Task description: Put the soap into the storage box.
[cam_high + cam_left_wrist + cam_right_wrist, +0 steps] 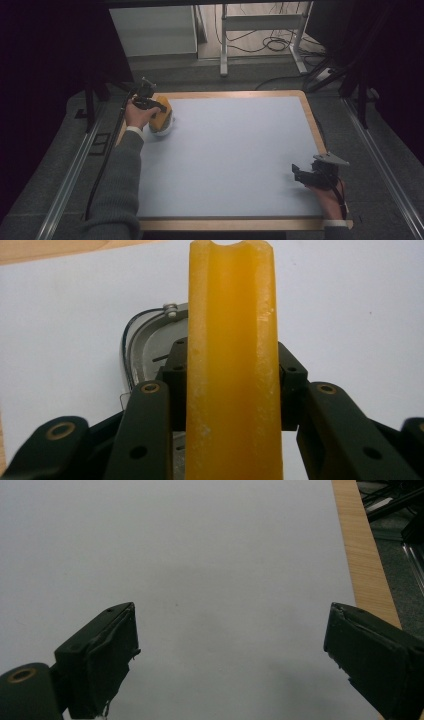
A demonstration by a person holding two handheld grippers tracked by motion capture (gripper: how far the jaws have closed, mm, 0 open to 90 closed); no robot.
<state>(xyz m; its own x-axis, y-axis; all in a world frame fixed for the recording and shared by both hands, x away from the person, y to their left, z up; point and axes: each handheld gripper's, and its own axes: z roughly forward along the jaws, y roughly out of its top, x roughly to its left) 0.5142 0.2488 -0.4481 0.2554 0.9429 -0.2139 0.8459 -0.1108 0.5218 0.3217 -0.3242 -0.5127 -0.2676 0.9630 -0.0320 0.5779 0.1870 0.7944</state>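
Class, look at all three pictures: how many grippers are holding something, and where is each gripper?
1. The left gripper, at the table's far left corner, is clamped on a yellow block above a metal object. The right gripper, near right, is open and holds nothing.

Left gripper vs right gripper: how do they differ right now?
The left gripper is shut on a yellow block; the right gripper is open with nothing between its jaws. The left is at the table's far left corner, over a metal dish; the right is near the front right edge, over bare surface. Both have black jaws and are hand-held.
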